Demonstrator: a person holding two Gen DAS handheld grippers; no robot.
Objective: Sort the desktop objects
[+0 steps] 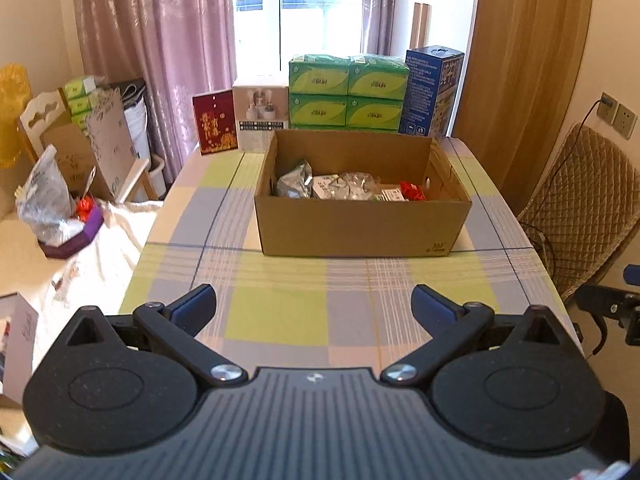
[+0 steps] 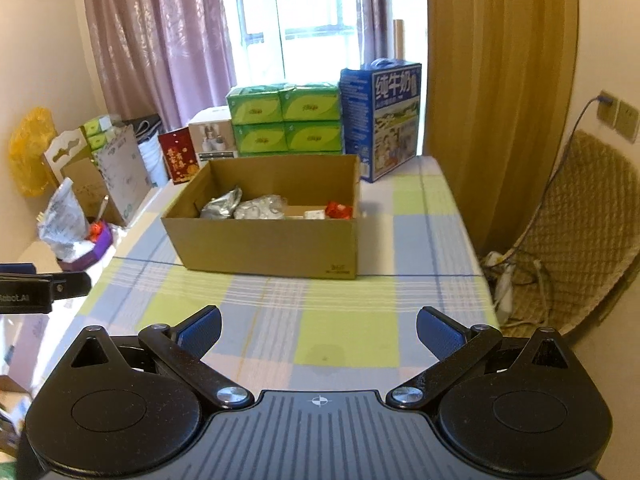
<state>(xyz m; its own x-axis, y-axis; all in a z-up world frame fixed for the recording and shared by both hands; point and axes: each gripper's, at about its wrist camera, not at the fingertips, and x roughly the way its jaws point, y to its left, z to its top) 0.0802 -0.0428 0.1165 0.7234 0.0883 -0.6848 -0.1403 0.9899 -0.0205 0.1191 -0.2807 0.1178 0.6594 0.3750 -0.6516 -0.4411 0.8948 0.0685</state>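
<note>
An open cardboard box (image 1: 360,228) (image 2: 272,248) stands in the middle of the checked tablecloth (image 1: 280,312) (image 2: 344,344). Inside lie a silver foil bag (image 1: 294,182) (image 2: 222,206), clear-wrapped packets (image 1: 346,186) (image 2: 260,208), a small white carton (image 1: 390,195) (image 2: 314,213) and a red packet (image 1: 412,191) (image 2: 339,210). My left gripper (image 1: 314,306) hovers open over the near cloth, nothing between its fingers. My right gripper (image 2: 319,328) is open too, empty, to the right of the left one, whose black body shows at the left edge (image 2: 36,288).
Behind the box stand green tissue packs (image 1: 348,92) (image 2: 286,120), a blue milk carton (image 1: 434,92) (image 2: 384,120), a white product box (image 1: 260,118) and a red card (image 1: 214,122). A padded chair (image 1: 580,208) (image 2: 572,240) is at the right. Clutter and bags (image 1: 52,200) fill the left side.
</note>
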